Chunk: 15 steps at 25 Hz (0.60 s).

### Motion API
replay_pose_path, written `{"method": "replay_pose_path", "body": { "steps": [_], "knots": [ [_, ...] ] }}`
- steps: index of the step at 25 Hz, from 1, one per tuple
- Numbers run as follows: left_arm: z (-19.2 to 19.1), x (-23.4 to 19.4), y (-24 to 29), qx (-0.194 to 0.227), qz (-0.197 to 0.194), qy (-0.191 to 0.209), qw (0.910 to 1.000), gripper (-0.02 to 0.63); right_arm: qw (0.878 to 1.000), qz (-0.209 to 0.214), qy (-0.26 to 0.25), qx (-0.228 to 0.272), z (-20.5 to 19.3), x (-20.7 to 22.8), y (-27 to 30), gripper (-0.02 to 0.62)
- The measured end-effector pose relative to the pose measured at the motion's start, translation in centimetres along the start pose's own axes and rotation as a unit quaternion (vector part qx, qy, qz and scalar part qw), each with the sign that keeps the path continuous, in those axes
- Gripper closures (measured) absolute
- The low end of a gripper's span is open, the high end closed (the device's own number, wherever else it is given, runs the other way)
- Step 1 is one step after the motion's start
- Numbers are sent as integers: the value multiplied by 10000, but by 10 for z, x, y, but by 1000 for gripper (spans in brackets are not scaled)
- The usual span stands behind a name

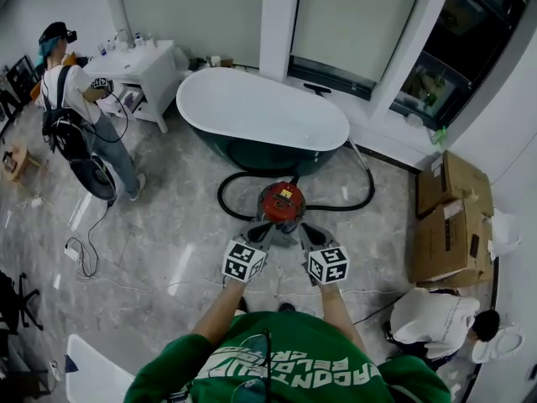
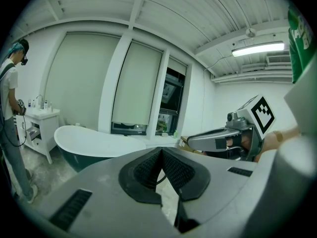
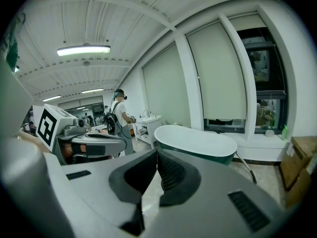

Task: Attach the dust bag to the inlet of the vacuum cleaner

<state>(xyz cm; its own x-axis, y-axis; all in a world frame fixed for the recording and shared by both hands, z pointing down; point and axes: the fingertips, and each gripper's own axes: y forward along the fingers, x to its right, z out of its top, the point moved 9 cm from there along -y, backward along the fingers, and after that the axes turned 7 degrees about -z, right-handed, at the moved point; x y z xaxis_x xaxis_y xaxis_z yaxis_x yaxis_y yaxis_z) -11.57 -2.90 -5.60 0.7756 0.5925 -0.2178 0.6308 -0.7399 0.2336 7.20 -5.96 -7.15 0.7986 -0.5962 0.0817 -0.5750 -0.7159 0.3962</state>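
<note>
Head view: left tongs (image 1: 259,232) and right tongs (image 1: 307,233) clenched, empty, near vacuum (image 1: 281,206). No dust bag visible: fitted inside or elsewhere; step undecidable.

The left gripper (image 2: 161,155) had its jaws pressed together with nothing between them. Beyond stood a white bathtub (image 2: 94,142). The right gripper (image 2: 196,141) hung at the right, and a person (image 2: 9,108) stood at the left.
</note>
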Motion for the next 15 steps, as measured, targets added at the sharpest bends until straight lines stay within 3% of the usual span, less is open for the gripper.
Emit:
{"method": "replay_pose_path", "body": {
  "steps": [15],
  "knots": [
    [-5,3,-15,41,43,-49,10000,601,10000,-36,-15,-82,-4,-12,-5,584]
  ]
}}
